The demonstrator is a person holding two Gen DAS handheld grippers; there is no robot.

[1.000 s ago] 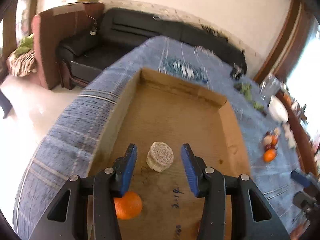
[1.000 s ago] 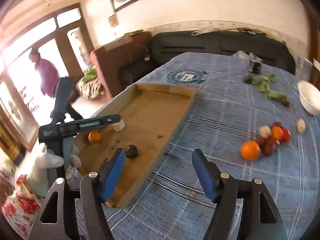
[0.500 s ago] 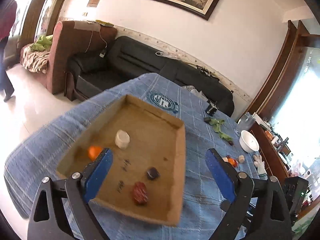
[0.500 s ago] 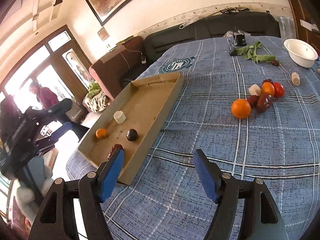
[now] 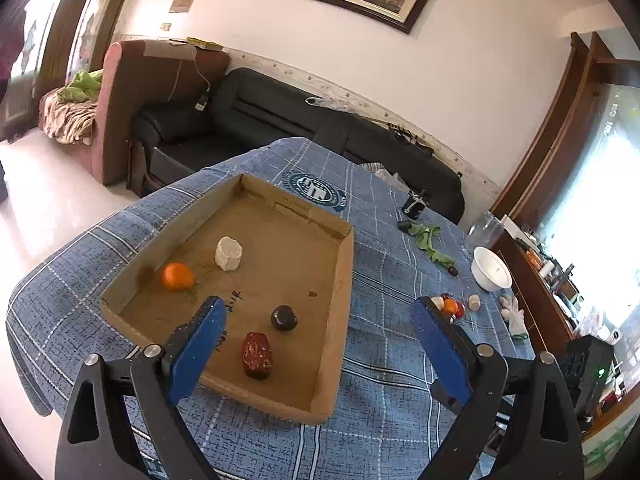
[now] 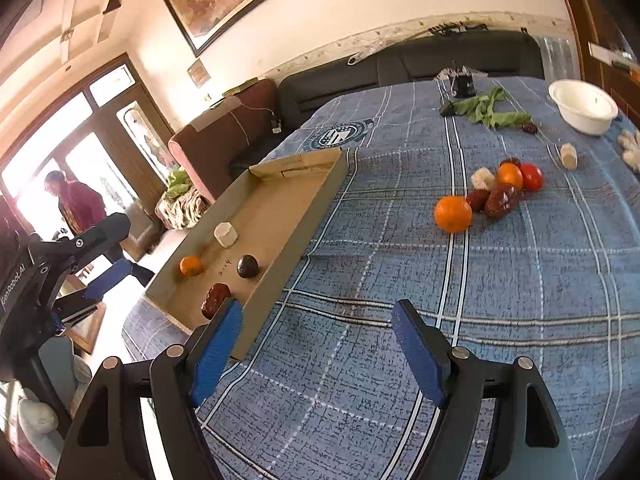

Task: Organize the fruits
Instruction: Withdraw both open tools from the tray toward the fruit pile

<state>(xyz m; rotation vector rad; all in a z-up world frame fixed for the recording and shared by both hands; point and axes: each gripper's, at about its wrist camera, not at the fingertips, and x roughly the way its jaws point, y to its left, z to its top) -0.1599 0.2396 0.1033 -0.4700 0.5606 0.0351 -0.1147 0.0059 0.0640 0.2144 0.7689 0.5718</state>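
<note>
A cardboard tray (image 5: pixel 344 276) (image 6: pixel 316 200) lies on the blue checked tablecloth. In it are a small orange (image 5: pixel 177 277) (image 6: pixel 190 265), a white cut chunk (image 5: pixel 228 253) (image 6: pixel 225 234), a dark round fruit (image 5: pixel 284 317) (image 6: pixel 247 266) and a red date (image 5: pixel 257 355) (image 6: pixel 215 299). A pile of fruit lies on the cloth to the right, with a big orange (image 6: pixel 453 213), a tomato (image 6: pixel 531 177) and dark dates (image 6: pixel 500 199). My left gripper (image 5: pixel 316 332) is open and empty above the tray's near end. My right gripper (image 6: pixel 316 332) is open and empty over the cloth beside the tray.
A white bowl (image 6: pixel 582 106) (image 5: pixel 490 275), green leaves (image 6: pixel 486 110) and a small black object (image 6: pixel 464 84) lie at the table's far end. A black sofa (image 5: pixel 280 116) and a brown armchair (image 5: pixel 132 92) stand behind. A person (image 6: pixel 76 204) stands by the door.
My left gripper has opened wide and drawn back and up from the white chunk, which stays in the tray. My right gripper has lifted a little, still open.
</note>
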